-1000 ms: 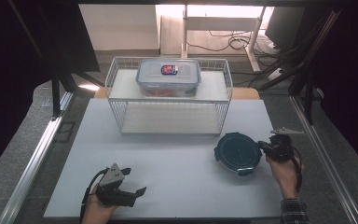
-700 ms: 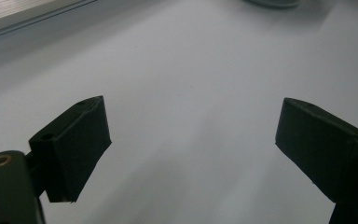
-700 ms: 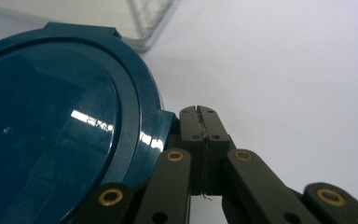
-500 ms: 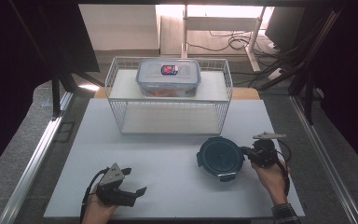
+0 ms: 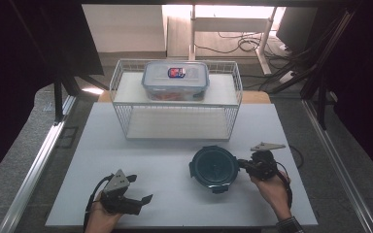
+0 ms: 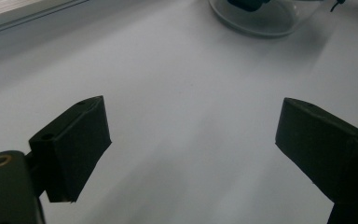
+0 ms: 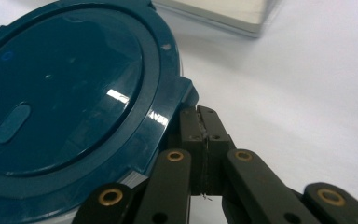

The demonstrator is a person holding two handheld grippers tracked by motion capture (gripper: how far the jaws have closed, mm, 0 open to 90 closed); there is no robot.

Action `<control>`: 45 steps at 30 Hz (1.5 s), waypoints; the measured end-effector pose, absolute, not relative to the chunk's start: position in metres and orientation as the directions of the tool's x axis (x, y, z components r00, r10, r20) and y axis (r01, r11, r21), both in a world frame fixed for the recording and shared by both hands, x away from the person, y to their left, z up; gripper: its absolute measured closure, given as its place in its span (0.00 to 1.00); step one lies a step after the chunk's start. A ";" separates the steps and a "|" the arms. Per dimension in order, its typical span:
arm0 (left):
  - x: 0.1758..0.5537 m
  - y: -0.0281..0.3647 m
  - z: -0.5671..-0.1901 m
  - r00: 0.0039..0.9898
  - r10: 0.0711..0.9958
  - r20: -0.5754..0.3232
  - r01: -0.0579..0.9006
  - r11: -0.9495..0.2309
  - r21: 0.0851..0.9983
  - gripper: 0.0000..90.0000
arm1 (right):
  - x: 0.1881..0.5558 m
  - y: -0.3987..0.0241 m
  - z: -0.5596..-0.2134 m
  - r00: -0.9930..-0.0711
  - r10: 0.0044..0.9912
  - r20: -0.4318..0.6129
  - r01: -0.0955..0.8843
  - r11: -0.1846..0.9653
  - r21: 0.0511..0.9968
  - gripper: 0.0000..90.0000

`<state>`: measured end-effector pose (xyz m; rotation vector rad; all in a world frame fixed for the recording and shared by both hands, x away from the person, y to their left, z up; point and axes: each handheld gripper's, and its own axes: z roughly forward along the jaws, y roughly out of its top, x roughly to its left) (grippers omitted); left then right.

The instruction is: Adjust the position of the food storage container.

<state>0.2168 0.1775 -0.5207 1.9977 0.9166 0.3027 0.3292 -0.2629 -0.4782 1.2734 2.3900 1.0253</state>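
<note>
The round container (image 5: 214, 167) with a dark blue lid sits on the white table (image 5: 165, 170), in front of the wire rack (image 5: 177, 99). The right gripper (image 5: 245, 165) touches its side tab, jaws pressed together. The left gripper (image 5: 138, 189) rests near the table's front edge, jaws wide apart.

The white table (image 5: 175, 194) is bare between the left gripper (image 5: 141, 191) and the round container with the dark blue lid (image 5: 214, 166), so a hand can pass there freely. In the left gripper view, plain table lies between its wide-apart jaws. Behind the container stands a wire rack (image 5: 177, 104); a strip of free table separates them. The rack's lower shelf is open at the front. On top of the rack, a clear box (image 5: 176, 79) takes the middle, with bare shelf on both sides. The right gripper (image 5: 245, 165) touches the container's right side.
</note>
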 end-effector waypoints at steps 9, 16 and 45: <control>0.219 0.180 -0.522 0.690 0.707 -0.156 0.507 -0.317 0.802 0.10 | 0.319 -0.238 -0.477 -0.643 0.756 0.124 0.606 0.404 0.685 1.00; 0.220 0.181 -0.522 0.687 0.709 -0.161 0.513 -0.316 0.798 0.10 | 0.314 -0.223 -0.480 -0.681 0.711 0.173 0.599 0.407 0.689 1.00; 0.221 0.197 -0.520 0.657 0.716 -0.236 0.588 -0.291 0.755 0.11 | 0.288 -0.201 -0.477 -0.766 0.634 0.110 0.478 0.445 0.757 0.82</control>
